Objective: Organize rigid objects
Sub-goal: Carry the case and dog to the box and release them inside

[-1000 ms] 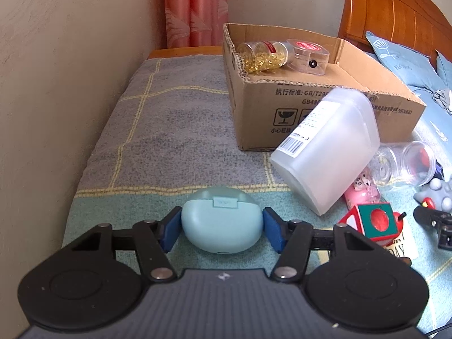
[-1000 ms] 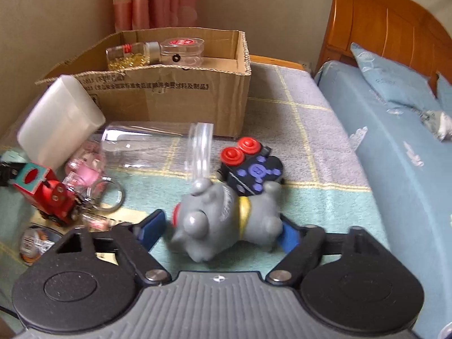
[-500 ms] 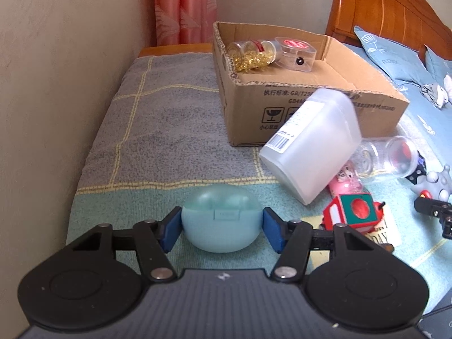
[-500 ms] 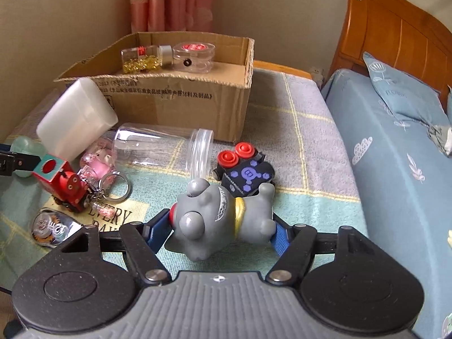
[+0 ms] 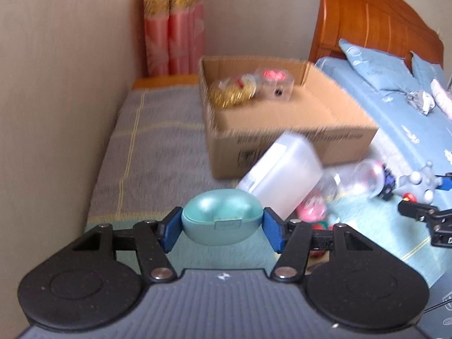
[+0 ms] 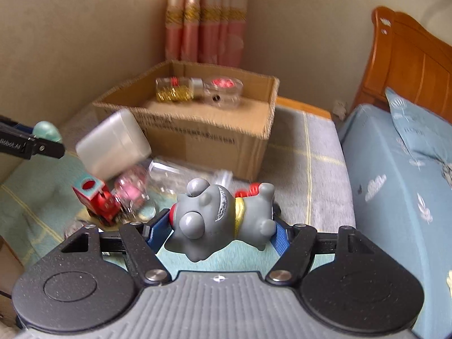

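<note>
Left wrist view: the left gripper (image 5: 221, 227) is clamped on a teal case (image 5: 221, 219), held clear of the blanket, with the box (image 5: 296, 152) far right of it.

Right wrist view: the right gripper's (image 6: 219, 230) jaws have just closed and now pinch a grey toy (image 6: 223, 220), lifted.

Both are mid-carry; next, over the box and release.

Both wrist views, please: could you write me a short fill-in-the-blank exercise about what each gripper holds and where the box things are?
1. The left gripper is closed on a round ____ case.
2. The right gripper holds a grey toy figure that wears a ____ collar.
3. The jar of gold bits lies ____ the cardboard box.
4. The white plastic container lies ____ the box.

Missing words: teal; gold; inside; outside
</note>
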`<state>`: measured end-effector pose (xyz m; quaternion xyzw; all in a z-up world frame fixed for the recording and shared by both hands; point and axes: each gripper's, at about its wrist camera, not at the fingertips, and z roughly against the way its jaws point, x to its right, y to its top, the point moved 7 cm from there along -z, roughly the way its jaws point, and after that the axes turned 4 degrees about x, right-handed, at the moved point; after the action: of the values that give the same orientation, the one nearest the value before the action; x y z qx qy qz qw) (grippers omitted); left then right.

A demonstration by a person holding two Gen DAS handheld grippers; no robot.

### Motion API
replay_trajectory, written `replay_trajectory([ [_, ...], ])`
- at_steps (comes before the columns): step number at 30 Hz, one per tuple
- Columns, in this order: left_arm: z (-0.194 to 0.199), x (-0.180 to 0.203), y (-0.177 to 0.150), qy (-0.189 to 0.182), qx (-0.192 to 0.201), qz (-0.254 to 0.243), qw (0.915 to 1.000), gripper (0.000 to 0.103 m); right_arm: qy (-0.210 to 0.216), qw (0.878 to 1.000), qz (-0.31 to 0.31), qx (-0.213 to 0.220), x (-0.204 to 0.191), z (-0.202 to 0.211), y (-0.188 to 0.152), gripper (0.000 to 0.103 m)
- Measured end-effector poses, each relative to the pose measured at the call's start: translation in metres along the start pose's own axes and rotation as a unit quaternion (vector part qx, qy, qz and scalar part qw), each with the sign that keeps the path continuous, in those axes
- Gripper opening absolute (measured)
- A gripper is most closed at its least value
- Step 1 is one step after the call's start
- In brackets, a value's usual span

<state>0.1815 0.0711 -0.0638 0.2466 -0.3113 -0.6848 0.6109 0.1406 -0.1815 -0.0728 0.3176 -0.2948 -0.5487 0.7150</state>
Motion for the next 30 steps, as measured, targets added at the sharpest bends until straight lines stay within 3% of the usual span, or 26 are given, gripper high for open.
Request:
replay_trajectory([
  [9,0.0,0.027,0.074,-0.022,0.049,-0.041,0.9977,0.06,0.032,0.998,0.006,0.051,0.009,0.004,0.04,0.076],
  [13,-0.027,0.038,0.097,-0.032,0.039,-0.052,0.9974,0.06,0.028,0.997,0.017,0.073,0.012,0.002,0.06,0.076],
  [19,-0.066,0.044,0.105,-0.042,-0.001,-0.06,0.9973,0.06,0.024,0.996,0.02,0.088,0.018,-0.003,0.082,0.076],
  [28,-0.111,0.037,0.096,-0.043,-0.047,-0.051,0.9967,0.061,0.028,0.997,0.034,0.071,0.015,-0.025,0.091,0.076],
  [29,-0.116,0.036,0.097,-0.039,-0.044,-0.05,0.997,0.064,0.028,0.997,0.033,0.068,0.016,-0.028,0.091,0.076],
  [30,-0.118,0.034,0.099,-0.031,-0.04,-0.048,0.9976,0.076,0.028,0.997,0.032,0.066,0.016,-0.03,0.092,0.076],
])
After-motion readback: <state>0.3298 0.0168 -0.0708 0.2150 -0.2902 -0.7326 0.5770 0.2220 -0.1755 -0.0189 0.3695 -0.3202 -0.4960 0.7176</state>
